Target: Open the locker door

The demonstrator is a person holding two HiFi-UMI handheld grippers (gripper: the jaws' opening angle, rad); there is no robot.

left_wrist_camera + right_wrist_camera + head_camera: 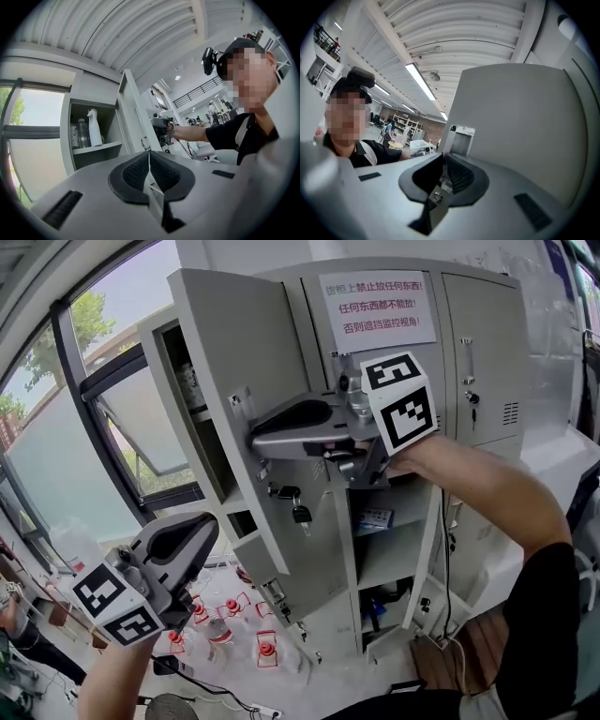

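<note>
The grey locker door (234,352) of the upper left compartment stands swung out to the left. My right gripper (255,435) reaches level across its inner face and is shut on a small metal latch tab (437,196) at the door's free edge. The door panel (520,122) fills the right of the right gripper view. My left gripper (208,532) hangs low at the left, apart from the cabinet, shut with nothing between its pads (161,171). It looks at the door (133,117) edge-on.
A white spray bottle (94,127) and a clear bottle (82,133) stand on the open compartment's shelf. Keys (300,512) hang from a lower door's lock. A paper notice (377,307) is on the neighbouring door. Window frames (103,427) stand left; red-capped items (225,610) lie on the floor.
</note>
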